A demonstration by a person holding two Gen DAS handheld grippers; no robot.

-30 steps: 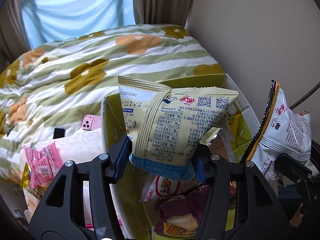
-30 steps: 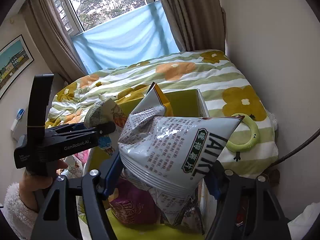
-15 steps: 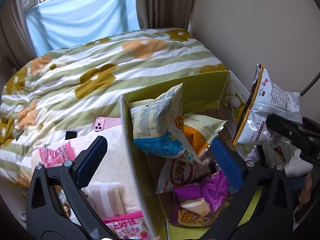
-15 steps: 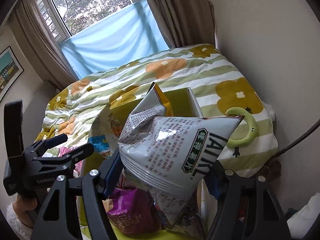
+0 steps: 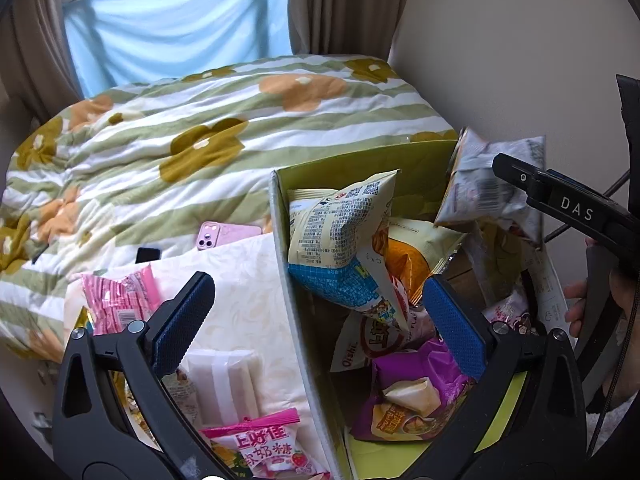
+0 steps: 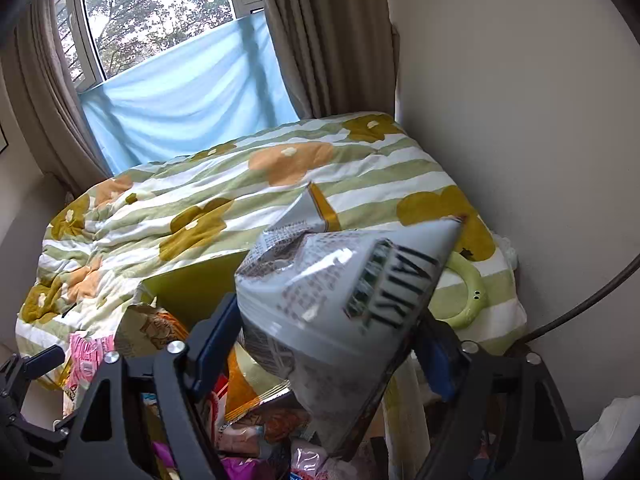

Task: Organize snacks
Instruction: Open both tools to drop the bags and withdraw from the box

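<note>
A yellow-green cardboard box (image 5: 352, 172) on the bed holds several snack bags. The cream and blue bag (image 5: 340, 240) leans inside it at the left wall, on an orange bag (image 5: 404, 256) and a purple bag (image 5: 412, 392). My left gripper (image 5: 320, 320) is open and empty, straddling the box's left wall. My right gripper (image 6: 324, 344) is shut on a silver chip bag (image 6: 340, 300) and holds it over the box's right side; the bag also shows in the left wrist view (image 5: 488, 188).
Pink candy packs (image 5: 116, 304) and a strawberry candy bag (image 5: 264, 448) lie on a white cloth (image 5: 248, 280) left of the box. A pink phone (image 5: 224, 234) lies on the floral quilt (image 5: 200, 128). A green ring (image 6: 468, 288) lies by the wall.
My left gripper opened and let the cream and blue bag drop into the box, then drew back. My right gripper moved left and down with the silver bag, over the box.
</note>
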